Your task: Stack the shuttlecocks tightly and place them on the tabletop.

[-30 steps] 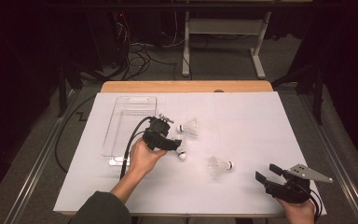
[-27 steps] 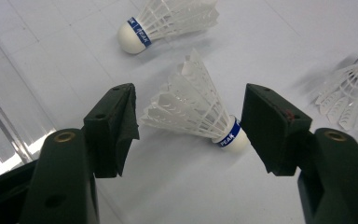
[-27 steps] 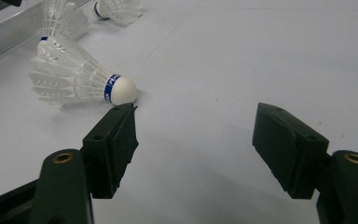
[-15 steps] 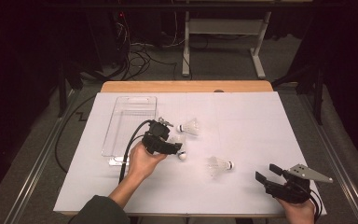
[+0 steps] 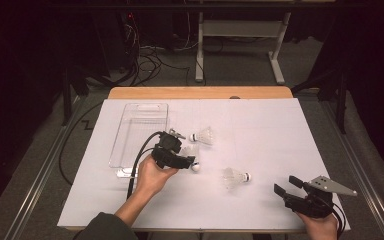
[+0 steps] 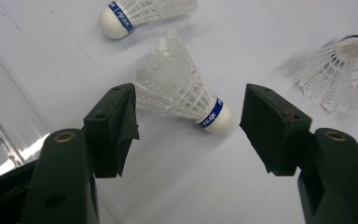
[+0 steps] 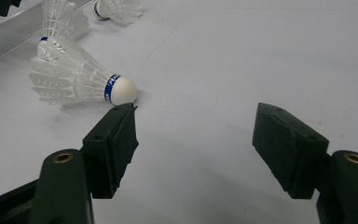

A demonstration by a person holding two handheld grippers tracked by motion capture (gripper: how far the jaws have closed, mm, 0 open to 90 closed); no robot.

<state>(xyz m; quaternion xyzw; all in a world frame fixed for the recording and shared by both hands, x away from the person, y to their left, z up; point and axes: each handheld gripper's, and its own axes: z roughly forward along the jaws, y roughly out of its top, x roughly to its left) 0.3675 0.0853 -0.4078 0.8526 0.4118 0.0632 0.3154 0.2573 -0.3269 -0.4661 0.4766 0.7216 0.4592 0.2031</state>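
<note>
My bench [image 5: 260,130] is covered in white, with a clear plastic tray [image 5: 139,131] lying at its left. My left claw [image 6: 186,123] hangs spread wide around a shuttlecock [image 6: 182,95] lying on its side beside the tray, neither jaw touching it. My right claw [image 7: 196,140] is spread too, near the bench's front right corner, holding nothing, a second shuttlecock [image 7: 77,79] just beyond it.
</note>
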